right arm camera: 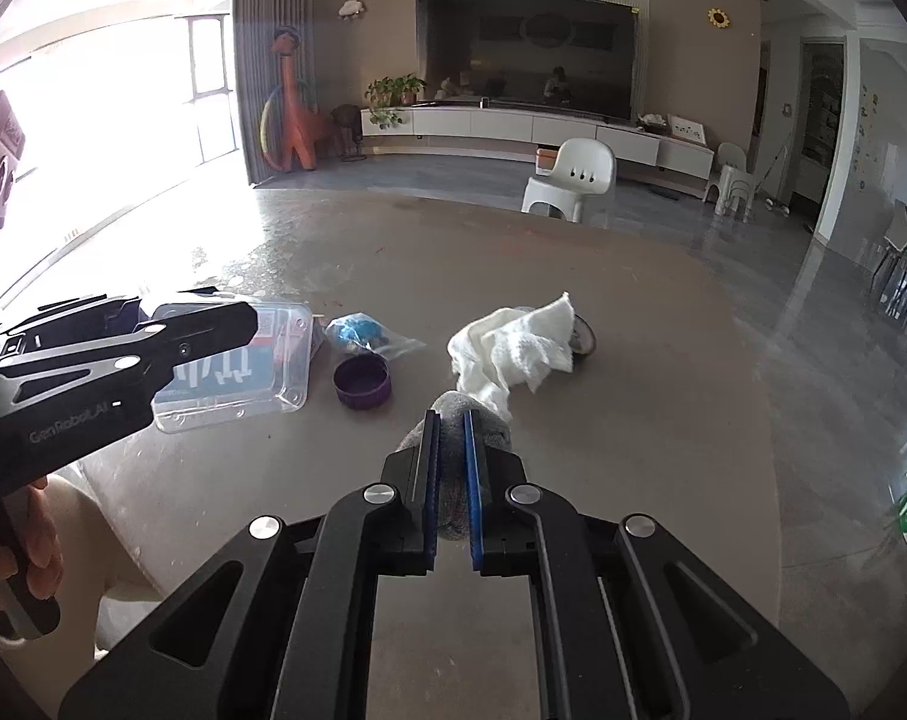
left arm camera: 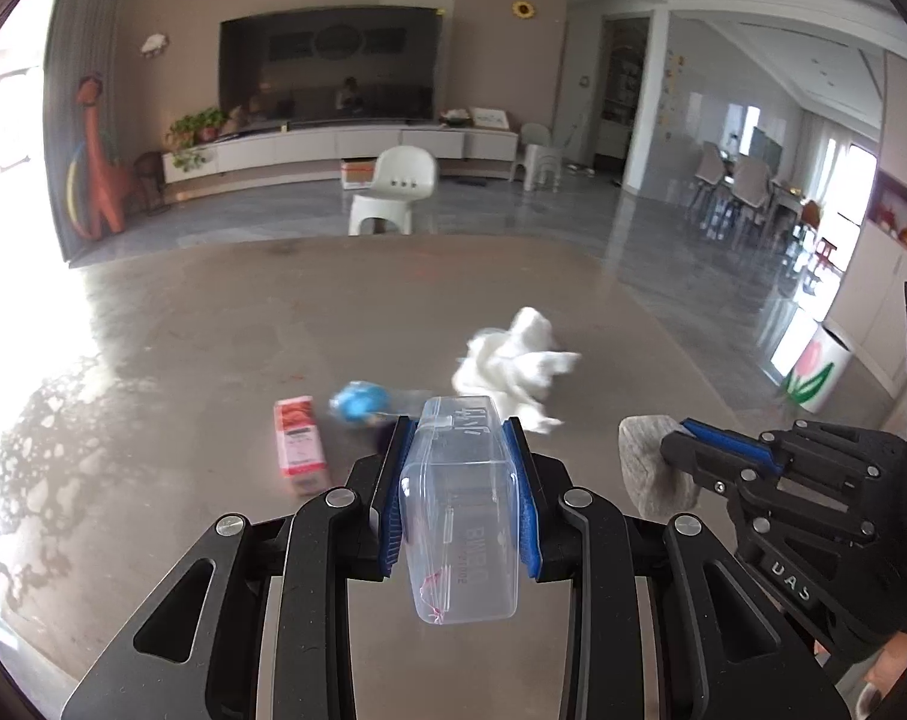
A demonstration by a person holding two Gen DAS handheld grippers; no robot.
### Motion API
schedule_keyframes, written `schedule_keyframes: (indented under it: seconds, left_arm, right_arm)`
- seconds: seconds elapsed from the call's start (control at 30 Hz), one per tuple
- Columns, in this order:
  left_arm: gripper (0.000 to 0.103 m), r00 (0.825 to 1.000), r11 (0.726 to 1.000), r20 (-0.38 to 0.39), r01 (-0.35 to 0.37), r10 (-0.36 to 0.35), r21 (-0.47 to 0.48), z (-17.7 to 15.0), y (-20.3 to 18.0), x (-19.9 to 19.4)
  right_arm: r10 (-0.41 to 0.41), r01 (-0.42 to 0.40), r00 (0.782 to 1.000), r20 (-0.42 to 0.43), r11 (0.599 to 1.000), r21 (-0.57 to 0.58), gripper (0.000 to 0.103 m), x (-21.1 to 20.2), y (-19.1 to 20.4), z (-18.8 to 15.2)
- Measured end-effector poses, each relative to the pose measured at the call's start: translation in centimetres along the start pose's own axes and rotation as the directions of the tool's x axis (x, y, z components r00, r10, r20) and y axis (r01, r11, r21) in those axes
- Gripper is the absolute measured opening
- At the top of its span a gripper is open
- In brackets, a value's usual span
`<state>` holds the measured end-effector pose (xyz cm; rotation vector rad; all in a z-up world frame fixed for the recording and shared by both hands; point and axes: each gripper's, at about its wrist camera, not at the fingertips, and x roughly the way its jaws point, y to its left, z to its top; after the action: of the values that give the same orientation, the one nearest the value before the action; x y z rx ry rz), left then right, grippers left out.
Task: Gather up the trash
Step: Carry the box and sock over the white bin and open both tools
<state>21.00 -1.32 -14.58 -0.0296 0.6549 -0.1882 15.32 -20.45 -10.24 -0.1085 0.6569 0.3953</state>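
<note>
My left gripper [left arm camera: 458, 426] is shut on a clear plastic container [left arm camera: 462, 504] and holds it above the table; it also shows in the right wrist view [right arm camera: 261, 360]. My right gripper [right arm camera: 452, 420] is shut on a grey fuzzy pad [right arm camera: 453, 414], seen from the left wrist view [left arm camera: 651, 462] at the right. On the table lie a crumpled white tissue [left arm camera: 513, 360] [right arm camera: 513, 348], a clear bag with blue stuff [left arm camera: 357, 399] [right arm camera: 363, 330], a pink carton [left arm camera: 297, 438] and a purple round lid [right arm camera: 362, 381].
The grey table [left arm camera: 243, 330] ends at a far edge, with a white chair [left arm camera: 396, 186] behind it. A white bin with a tulip picture [left arm camera: 813, 372] stands on the floor at the right. A small dark object [right arm camera: 585, 339] lies behind the tissue.
</note>
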Motion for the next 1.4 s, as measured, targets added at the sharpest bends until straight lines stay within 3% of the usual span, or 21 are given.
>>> schedule_keyframes:
  seconds: [0.2,0.57,0.93,1.3,1.4]
  left_arm:
    - [0.029,0.996,0.993,-0.016,0.093,-0.092,0.068,-1.0,-6.2,-1.3]
    - [0.029,0.969,0.956,-0.064,0.246,-0.239,0.16,-3.1,-15.8,-2.3]
    - [0.029,0.912,0.875,-0.183,0.405,-0.367,0.264,-6.4,-25.8,-1.4]
    - [0.03,0.842,0.786,-0.319,0.528,-0.435,0.322,-10.9,-34.2,-0.2]
    - [0.03,0.831,0.771,-0.339,0.544,-0.441,0.332,-11.5,-35.6,0.1]
  right_arm:
    - [-0.086,0.087,0.996,-0.01,0.995,0.04,0.009,-5.2,-3.2,-3.5]
    - [-0.226,0.226,0.974,-0.016,0.964,0.139,0.009,-11.8,-8.1,-8.9]
    - [-0.362,0.368,0.93,-0.068,0.903,0.221,0.009,-16.5,-12.1,-14.2]
    - [-0.417,0.435,0.9,-0.128,0.833,0.341,0.009,-19.2,-16.4,-20.2]
    - [-0.422,0.442,0.896,-0.138,0.824,0.354,0.009,-19.7,-17.6,-21.2]
